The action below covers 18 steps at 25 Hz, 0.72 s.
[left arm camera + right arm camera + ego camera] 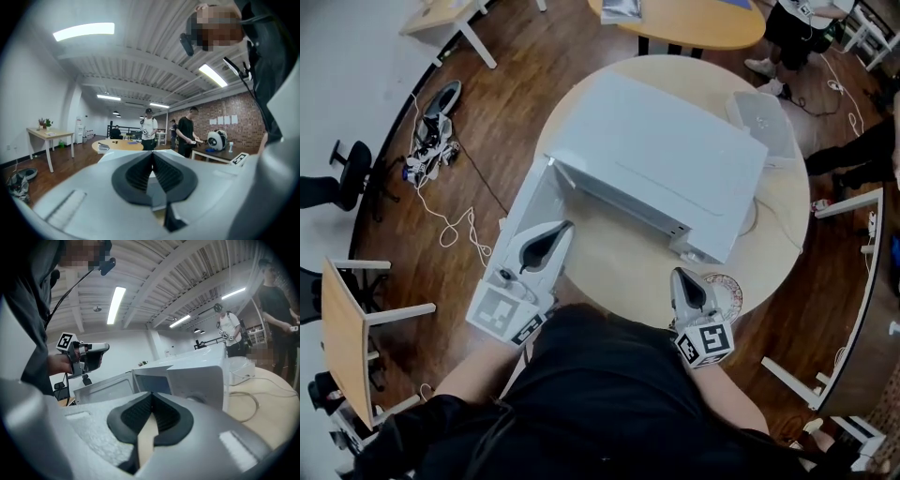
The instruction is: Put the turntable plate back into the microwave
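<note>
Head view: left tongs [563, 228] and right tongs [679, 275] are both closed and empty. The microwave door [528, 199] stands open beside the left tongs, probably ready for loading. The turntable plate [730, 293] waits just beside the right tongs.

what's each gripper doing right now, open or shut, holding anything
left gripper: shut, nothing between the jaws
right gripper: shut, nothing between the jaws

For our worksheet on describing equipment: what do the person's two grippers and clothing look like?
Both the left gripper and right gripper have pale grey, wedge-shaped bodies with black ribbed pads. Each carries a white cube printed with black square markers. The person wears a black top.
</note>
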Tool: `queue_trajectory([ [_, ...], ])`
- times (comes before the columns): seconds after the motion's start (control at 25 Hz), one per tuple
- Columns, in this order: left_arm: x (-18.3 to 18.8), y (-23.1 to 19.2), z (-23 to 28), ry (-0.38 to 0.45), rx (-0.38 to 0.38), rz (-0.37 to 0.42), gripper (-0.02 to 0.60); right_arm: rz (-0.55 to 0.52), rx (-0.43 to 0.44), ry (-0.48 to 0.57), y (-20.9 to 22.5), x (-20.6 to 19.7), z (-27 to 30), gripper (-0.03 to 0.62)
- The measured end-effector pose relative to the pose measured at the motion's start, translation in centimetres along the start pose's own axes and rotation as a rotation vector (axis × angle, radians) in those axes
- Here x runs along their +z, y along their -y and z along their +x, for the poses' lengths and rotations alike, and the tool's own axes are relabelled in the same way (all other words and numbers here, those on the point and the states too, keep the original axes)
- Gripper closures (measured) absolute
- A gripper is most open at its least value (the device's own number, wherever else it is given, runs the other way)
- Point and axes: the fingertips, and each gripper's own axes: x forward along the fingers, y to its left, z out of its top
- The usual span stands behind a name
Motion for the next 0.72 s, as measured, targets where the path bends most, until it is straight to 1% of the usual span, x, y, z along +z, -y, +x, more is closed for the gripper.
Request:
queue_trajectory([
  [0.16, 0.3, 0.2, 1.5, -0.007, -0.029, 0.027, 0.577, -0.014, 0.005, -0.006, -0.7, -0.4, -0.2, 0.592],
  [0.28, 0.8, 0.3, 2.3, -0.007, -0.05, 0.074, 0.577, -0.031, 0.0, 0.001, -1.2, -0.6, -0.4, 0.592],
  [0.4, 1.5, 0.1, 3.0, 0.01, -0.074, 0.102, 0.577, -0.039, -0.021, 0.015, -1.3, -0.7, -0.2, 0.592],
  [0.48, 1.8, -0.3, 3.4, 0.017, -0.108, 0.107, 0.577, -0.039, -0.044, 0.026, -1.8, -0.9, 0.2, 0.592],
  [0.6, 1.3, -2.1, 3.0, 0.004, -0.167, 0.068, 0.577, -0.048, -0.087, 0.037, -3.4, -1.1, 1.6, 0.592],
  [0.68, 0.5, -3.5, 3.2, -0.012, -0.201, 0.014, 0.577, -0.051, -0.129, 0.057, -3.6, -0.4, 2.9, 0.592],
  [0.72, 0.2, -3.7, 3.9, -0.023, -0.236, -0.011, 0.577, -0.051, -0.164, 0.068, -3.4, 0.1, 3.1, 0.592],
])
